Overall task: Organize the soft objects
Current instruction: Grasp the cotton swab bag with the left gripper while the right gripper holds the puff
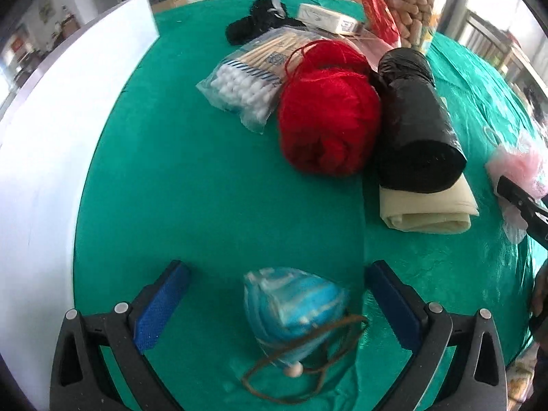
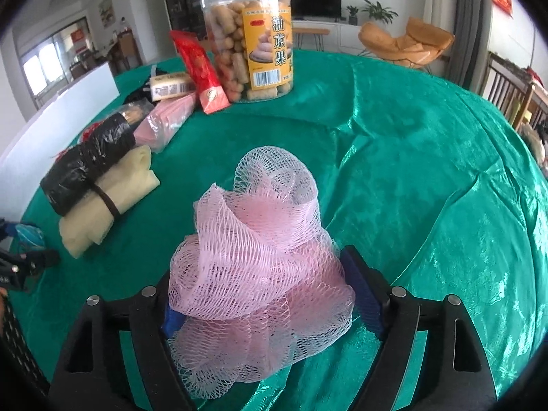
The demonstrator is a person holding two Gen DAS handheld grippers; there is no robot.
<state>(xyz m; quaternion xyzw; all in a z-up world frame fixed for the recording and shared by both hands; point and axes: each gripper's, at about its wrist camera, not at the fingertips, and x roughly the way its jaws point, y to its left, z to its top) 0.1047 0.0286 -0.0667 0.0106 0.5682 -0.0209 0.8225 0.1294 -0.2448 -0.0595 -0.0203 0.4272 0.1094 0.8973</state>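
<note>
Two grippers: both spread wide, nothing clamped.
Left gripper (image 1: 277,303): I have it tipped steeply down over a blue packet (image 1: 294,308) in clear wrap, which sits on the green cloth (image 1: 205,188) between the blue pads (image 1: 159,304), clear of both.
Packet handling: looks light, squashy, film likely slick. I'd pinch across the fat middle, not the tapered end.
Snag risk: brown cord (image 1: 308,359) with a small bead loops over the near end of the packet; could drag along.
Right gripper (image 2: 270,294): angled down, jaws stand wide. The pink mesh puff (image 2: 260,257) sits between them on the cloth, bulging over the left pad; I see no squeeze on it.
Puff handling: near weightless, springy, compresses a lot. Netting may catch on the pads; grab low through the bunched core.
Nearby: red yarn ball (image 1: 328,109), black roll (image 1: 418,120) on a cream folded cloth (image 1: 428,212), cotton swab bag (image 1: 239,92).
</note>
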